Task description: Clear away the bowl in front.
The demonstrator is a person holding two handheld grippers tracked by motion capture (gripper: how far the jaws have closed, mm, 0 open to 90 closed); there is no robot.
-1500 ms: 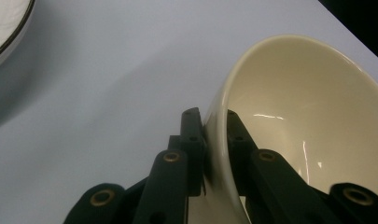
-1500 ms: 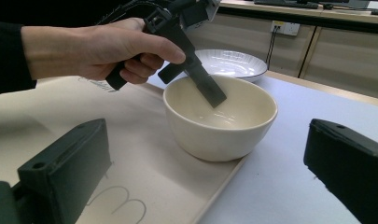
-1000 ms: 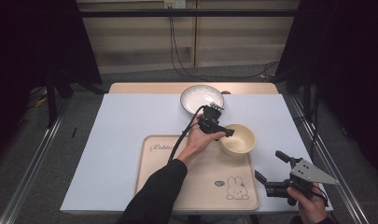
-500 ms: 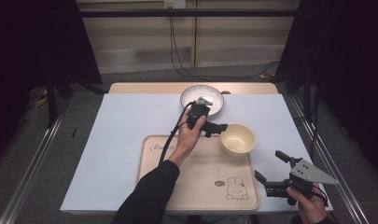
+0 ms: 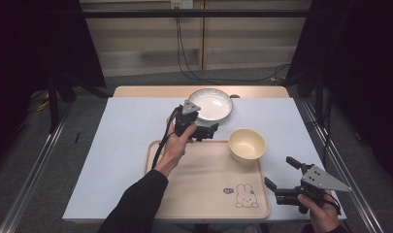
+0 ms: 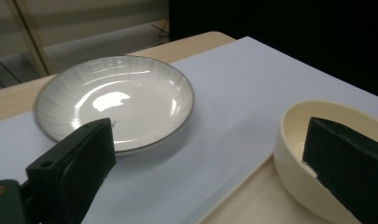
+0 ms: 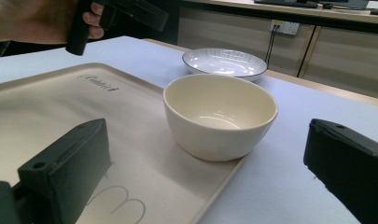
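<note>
A cream bowl [image 5: 246, 144] stands on the far right corner of a beige tray [image 5: 199, 189]. My left gripper [image 5: 212, 131] hovers to its left over the tray's far edge, jaws pointing at the bowl. Those jaws have just been opening and stand open with nothing between them. In the left gripper view the gripper [image 6: 207, 170] looks past the bowl [image 6: 294, 140] to a white ribbed plate [image 6: 114, 100]. My right gripper [image 5: 280, 173] rests open near the tray's front right corner. In the right gripper view it [image 7: 205, 182] faces the bowl [image 7: 219, 116].
The white plate [image 5: 211, 104] lies at the table's far edge, just behind my left hand. The tray [image 7: 60, 107] carries a rabbit drawing [image 5: 246, 195] near its front right. A pale blue sheet [image 5: 116, 145] covers the table. Dark curtains flank both sides.
My left gripper has drawn back leftward and a little upward from the bowl's rim, and its jaws stand wider. The bowl stays where it was. My right gripper has not moved.
</note>
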